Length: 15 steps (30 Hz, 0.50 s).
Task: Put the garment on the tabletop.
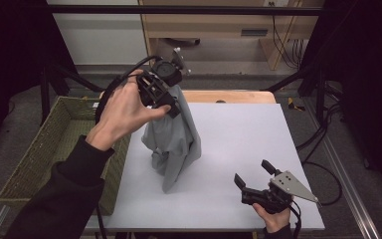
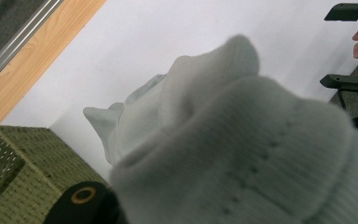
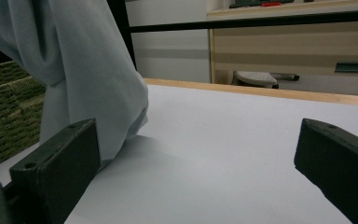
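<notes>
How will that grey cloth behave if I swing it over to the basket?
Probably floppy: the cloth hangs in loose folds from the left gripper, its lower end draping onto the table. It will likely sway and drag rather than hold shape. It looks light, so the grip should hold; its tail may catch the basket rim.

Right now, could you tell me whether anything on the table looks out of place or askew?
Nothing stands out. The grey garment hangs bunched from the left gripper, its lower end on the white table; the right gripper waits open, and the green basket sits beside the table.
</notes>
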Each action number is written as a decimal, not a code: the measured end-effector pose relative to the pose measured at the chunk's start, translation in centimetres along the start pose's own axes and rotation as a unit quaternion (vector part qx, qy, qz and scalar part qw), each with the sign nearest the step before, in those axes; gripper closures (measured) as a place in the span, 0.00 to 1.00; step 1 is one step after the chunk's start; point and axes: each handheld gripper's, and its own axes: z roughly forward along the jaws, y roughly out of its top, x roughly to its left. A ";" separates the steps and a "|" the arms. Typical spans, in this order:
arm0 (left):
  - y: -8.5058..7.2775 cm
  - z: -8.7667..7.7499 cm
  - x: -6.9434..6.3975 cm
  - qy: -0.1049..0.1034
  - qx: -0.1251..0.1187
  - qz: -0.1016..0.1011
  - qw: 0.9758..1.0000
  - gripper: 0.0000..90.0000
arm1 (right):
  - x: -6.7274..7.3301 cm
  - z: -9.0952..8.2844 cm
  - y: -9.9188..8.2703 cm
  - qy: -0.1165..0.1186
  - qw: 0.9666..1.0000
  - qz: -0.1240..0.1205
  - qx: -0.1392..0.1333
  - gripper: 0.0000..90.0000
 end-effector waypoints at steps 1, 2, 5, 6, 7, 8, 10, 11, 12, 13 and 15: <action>0.0 0.3 -0.1 -0.003 0.006 0.001 1.000 0.85 | 0.1 0.1 0.0 0.000 1.000 0.004 -0.002 0.01; 0.1 0.6 -0.1 -0.003 0.007 0.003 1.000 0.85 | 0.1 0.1 0.0 0.001 1.000 0.005 0.000 0.01; 0.3 1.5 -0.2 -0.006 0.017 0.003 1.000 0.85 | 0.1 0.1 0.0 0.000 1.000 0.005 -0.001 0.01; 0.3 1.7 -0.2 -0.005 0.020 0.004 1.000 0.85 | 0.1 0.1 0.0 0.001 1.000 0.004 -0.001 0.01; 0.4 2.0 -0.2 -0.004 0.019 0.004 1.000 0.85 | 0.1 0.0 0.0 0.001 1.000 0.004 0.000 0.01; 0.4 2.3 -0.2 -0.006 0.021 0.004 1.000 0.85 | 0.1 0.0 0.0 0.001 1.000 0.004 0.000 0.01; 0.5 2.9 -0.1 -0.013 0.021 0.004 1.000 0.85 | 0.1 0.1 0.0 0.001 1.000 0.004 -0.001 0.01; 0.5 3.2 -0.1 -0.016 0.021 0.006 1.000 0.85 | 0.1 0.0 0.0 0.002 1.000 0.004 0.000 0.01; 0.6 3.7 -0.2 -0.019 0.019 -0.001 1.000 0.85 | 0.1 0.1 0.0 0.002 1.000 0.004 -0.001 0.01; 0.6 4.1 -0.3 -0.020 0.023 0.002 1.000 0.85 | 0.1 0.1 0.0 0.001 1.000 0.007 0.000 0.01; 0.6 4.8 -0.4 -0.022 0.027 0.005 0.999 0.85 | 0.1 0.1 0.0 0.001 1.000 0.007 0.000 0.01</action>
